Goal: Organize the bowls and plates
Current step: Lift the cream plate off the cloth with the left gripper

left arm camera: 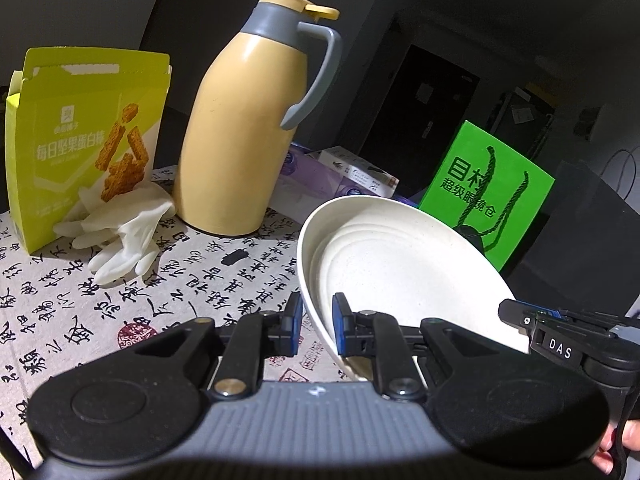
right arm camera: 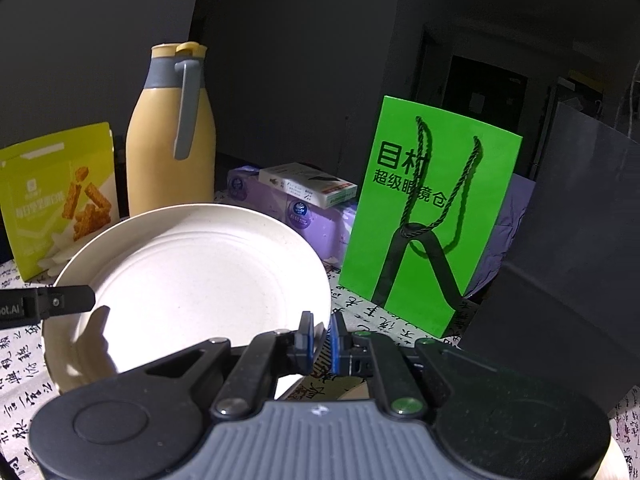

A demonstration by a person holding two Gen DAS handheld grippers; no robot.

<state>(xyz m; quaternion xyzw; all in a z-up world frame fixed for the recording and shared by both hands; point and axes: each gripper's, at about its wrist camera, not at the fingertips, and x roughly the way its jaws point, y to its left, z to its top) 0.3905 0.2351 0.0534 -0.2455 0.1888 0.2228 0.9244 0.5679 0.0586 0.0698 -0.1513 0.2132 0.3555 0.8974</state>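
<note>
A cream plate [left arm camera: 392,264] is held tilted above the calligraphy-print tablecloth [left arm camera: 120,300]. My left gripper [left arm camera: 318,330] has its blue pads on either side of the plate's near-left rim; the gap at the outer pad leaves its grip unclear. My right gripper [right arm camera: 322,338] is shut on the plate's right rim [right arm camera: 192,264]. In the left wrist view the right gripper's finger [left arm camera: 560,332] reaches the plate's right edge. In the right wrist view the left gripper's finger [right arm camera: 60,302] lies over the plate's left side.
A tan thermos jug [left arm camera: 248,128] stands behind, with a yellow snack box [left arm camera: 80,140] and white rubber gloves [left arm camera: 124,232] to its left. A green paper bag [right arm camera: 428,216], purple tissue packs [right arm camera: 304,212], a small white box [right arm camera: 308,188] and a dark box [right arm camera: 568,264] stand at the right.
</note>
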